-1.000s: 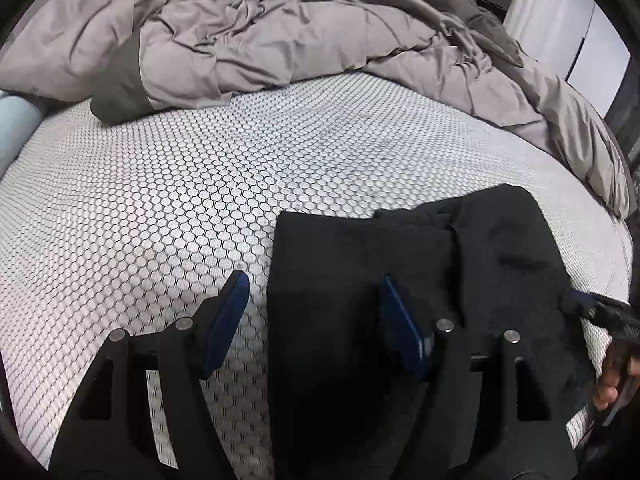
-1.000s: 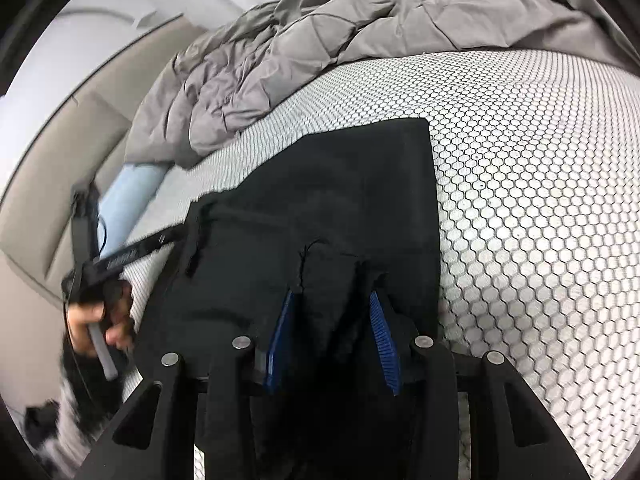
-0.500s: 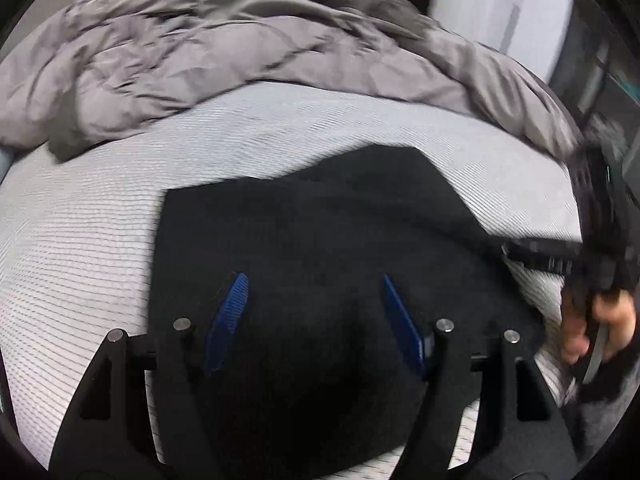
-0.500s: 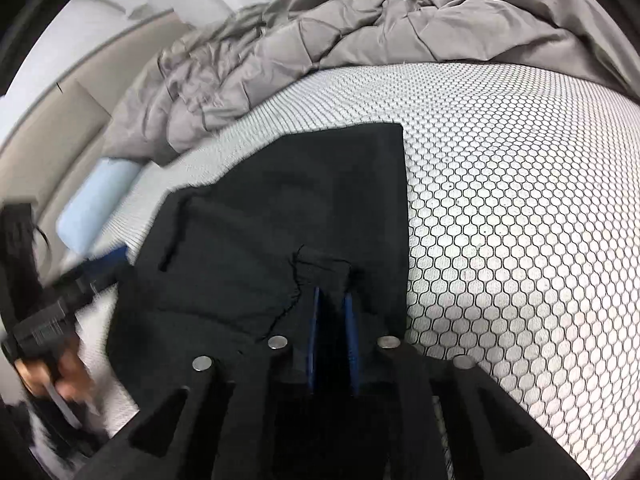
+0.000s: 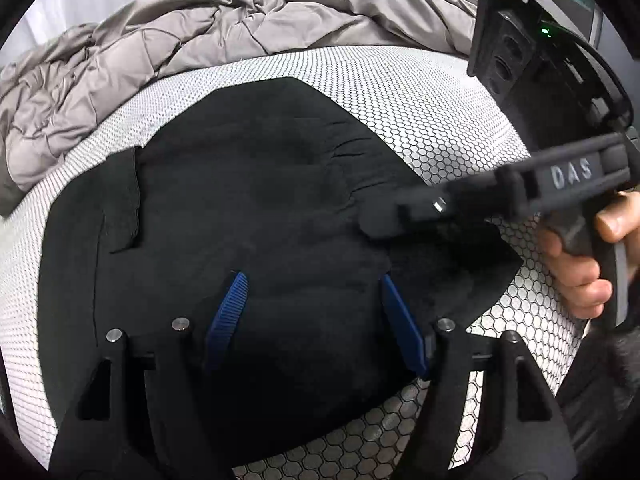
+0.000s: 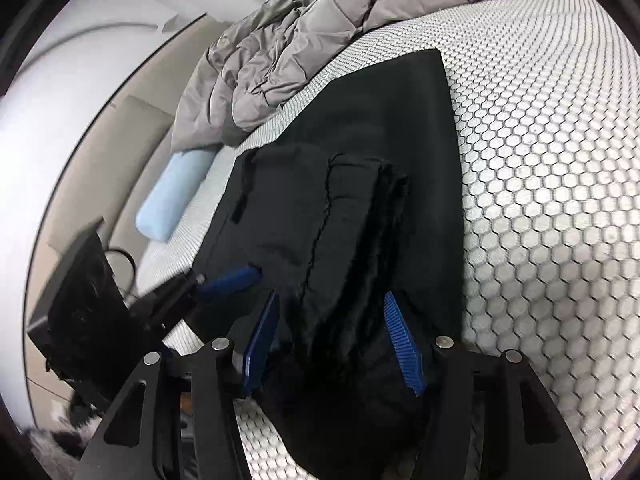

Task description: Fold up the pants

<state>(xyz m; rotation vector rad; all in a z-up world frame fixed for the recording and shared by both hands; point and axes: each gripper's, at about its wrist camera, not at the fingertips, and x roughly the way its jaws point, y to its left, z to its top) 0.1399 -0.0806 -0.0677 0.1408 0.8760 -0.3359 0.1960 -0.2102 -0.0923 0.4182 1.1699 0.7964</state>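
Okay, pants: we see black pants [image 5: 256, 208] lying folded on the honeycomb-patterned sheet [image 5: 432, 120] of the bed, near its front edge
Pants shape: mostly flat; in the right wrist view a raised bunched fold [image 6: 352, 264] runs up the middle of the cloth [image 6: 380, 128]
Right gripper: we see its blue pads [image 6: 402, 344] on either side of that raised fold, jaws opening, roughly half spread; cloth sits between them but the pads do not press it
Right gripper, other view: in the left wrist view its black body [image 5: 500, 196] reaches in from the right over the pants edge, a hand [image 5: 588, 264] on the grip; its tips are blurred there
Left gripper: we see its jaws [image 5: 312, 312] standing wide apart above the near part of the pants, nothing clamped; whether the tips touch the cloth we cannot tell
Left gripper, other view: in the right wrist view one blue fingertip [image 6: 232, 278] shows at the left edge of the pants, blurred
Beyond pants: grey quilted duvet [image 5: 192, 48] heaped along the far side of the bed
Left of bed: light blue pillow [image 6: 172, 196] beside the mattress edge, beige headboard panel [image 6: 136, 132] behind it
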